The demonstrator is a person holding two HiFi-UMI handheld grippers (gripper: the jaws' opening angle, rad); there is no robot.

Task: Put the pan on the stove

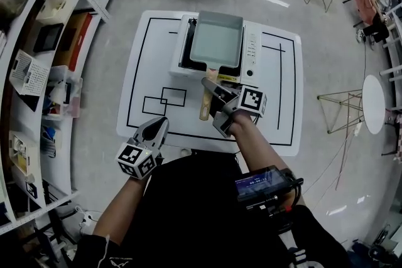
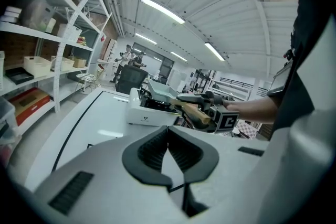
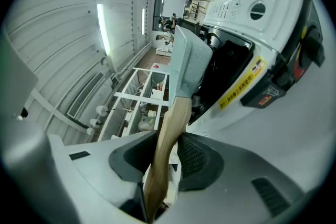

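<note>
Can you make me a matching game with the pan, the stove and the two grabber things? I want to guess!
1 pale green rectangular pan
2 white portable stove
3 left gripper
4 right gripper

A shut on the pan's wooden handle
B on the white table
C shut, empty
D over the stove

Pairs: 1-D, 2-B, 3-C, 4-A

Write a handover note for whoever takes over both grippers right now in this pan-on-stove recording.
Left gripper: jaws shut, empty, by the near edge of the table, clear of the job.
Right gripper: jaws closed on the wooden handle of the pan.
Pan: over the stove, handle pointing toward the person.
Done: pan is at the stove; whether it sits flat cannot be told.
Left: likely settle it, open the right jaws, draw back.
</note>
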